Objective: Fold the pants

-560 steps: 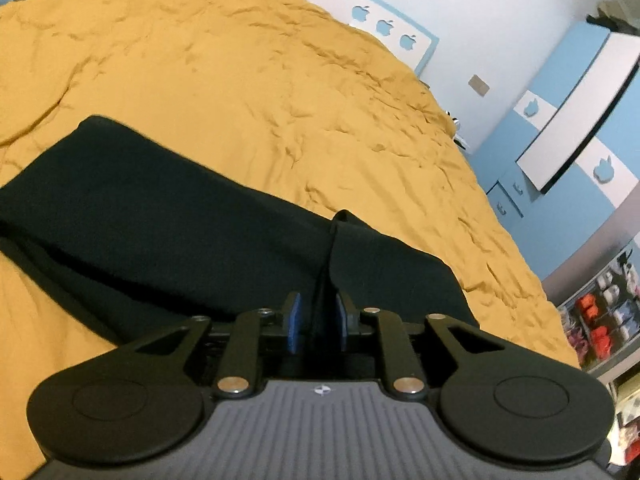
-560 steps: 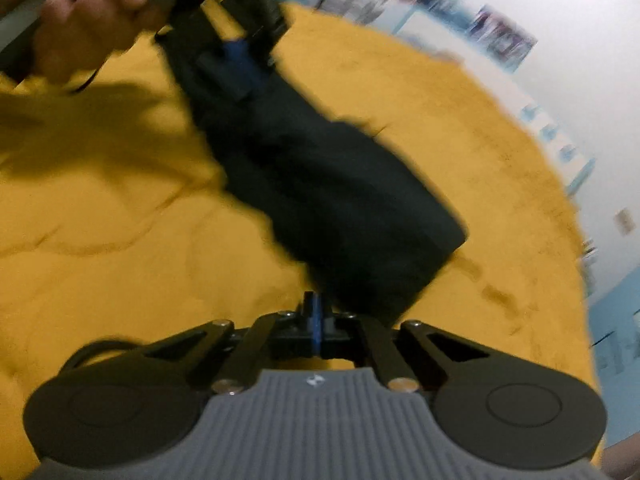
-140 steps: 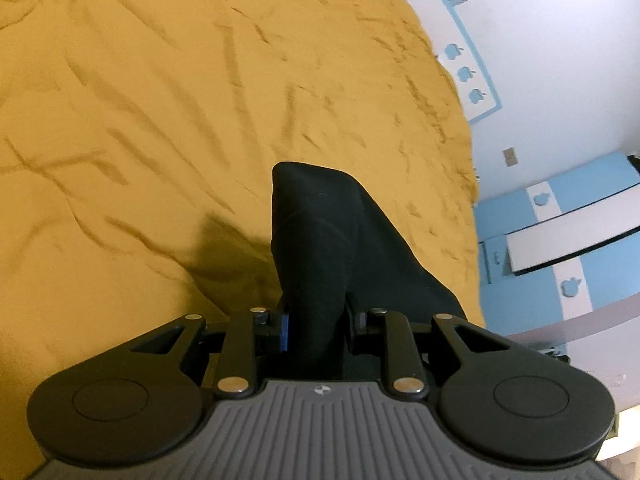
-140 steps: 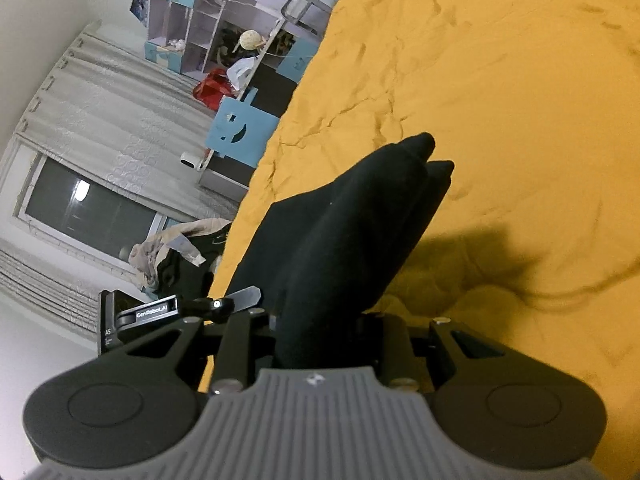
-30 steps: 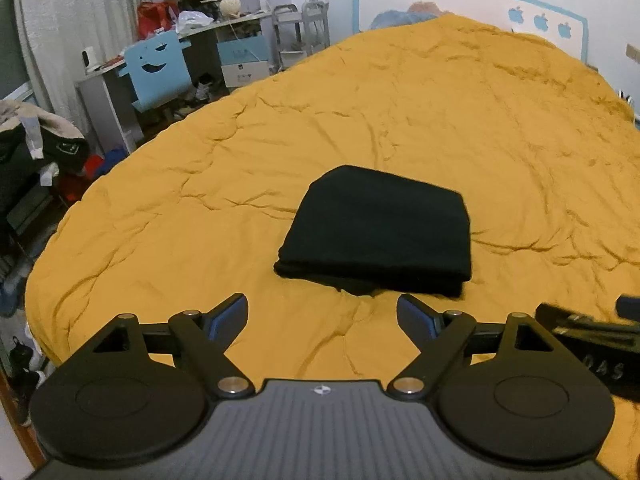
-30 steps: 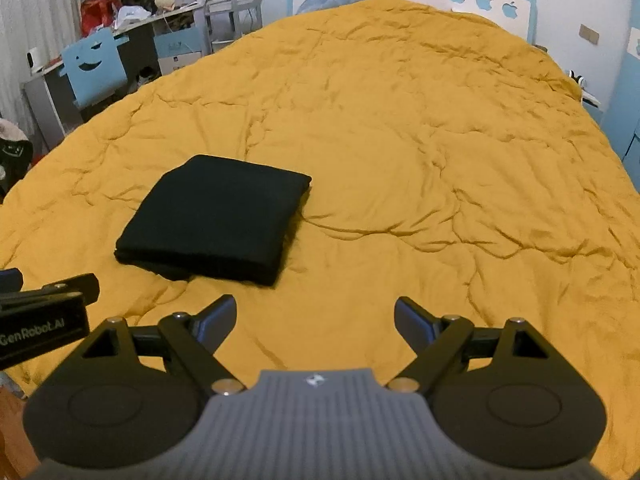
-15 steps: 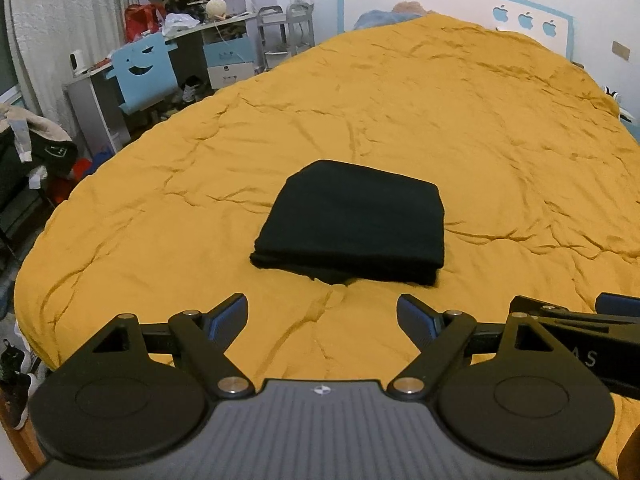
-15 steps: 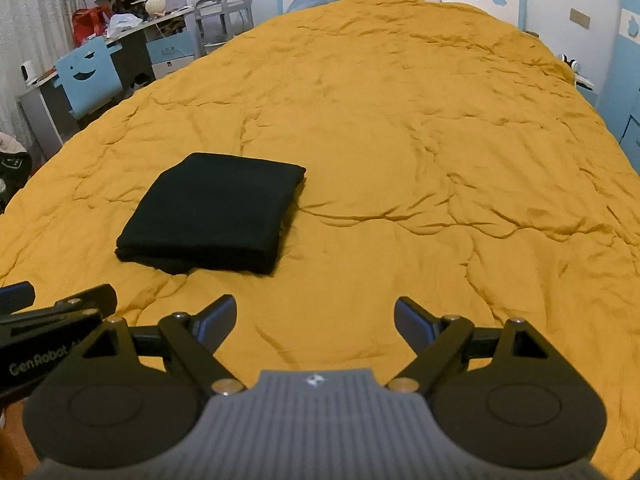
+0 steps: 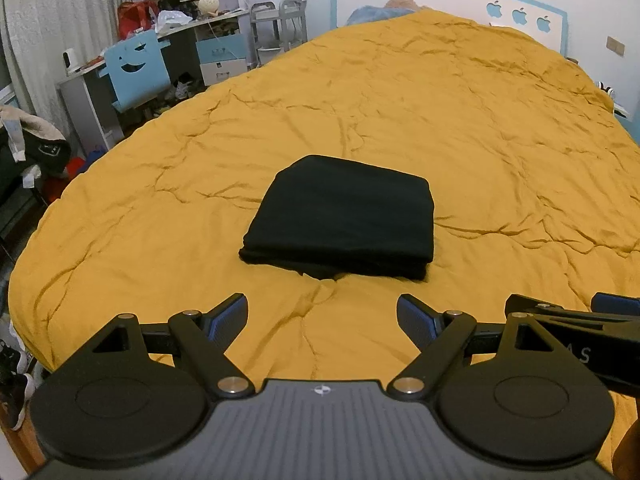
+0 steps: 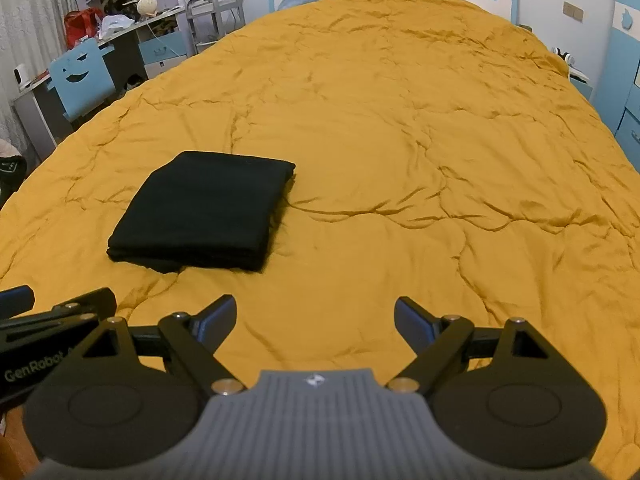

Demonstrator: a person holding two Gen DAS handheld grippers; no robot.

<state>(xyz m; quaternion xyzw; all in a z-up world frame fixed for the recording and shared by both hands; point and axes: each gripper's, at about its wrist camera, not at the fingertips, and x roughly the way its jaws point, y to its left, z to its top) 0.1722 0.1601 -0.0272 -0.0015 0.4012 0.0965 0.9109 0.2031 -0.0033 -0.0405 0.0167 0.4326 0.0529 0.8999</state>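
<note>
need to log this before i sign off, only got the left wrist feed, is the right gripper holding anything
Observer: No. In the right wrist view the right gripper is wide open, with only the yellow bedspread between its fingers.
Operator: how do the pants look from that side
Observer: The folded pants lie flat, ahead and left of that gripper, and the layers stack evenly along their right edge.
Operator: anything past the right side of the bed
Observer: Yes, a blue cabinet with a white apple shape stands against the wall there.
Operator: and my own gripper
Observer: The left gripper is open and empty, short of the pants.
</note>
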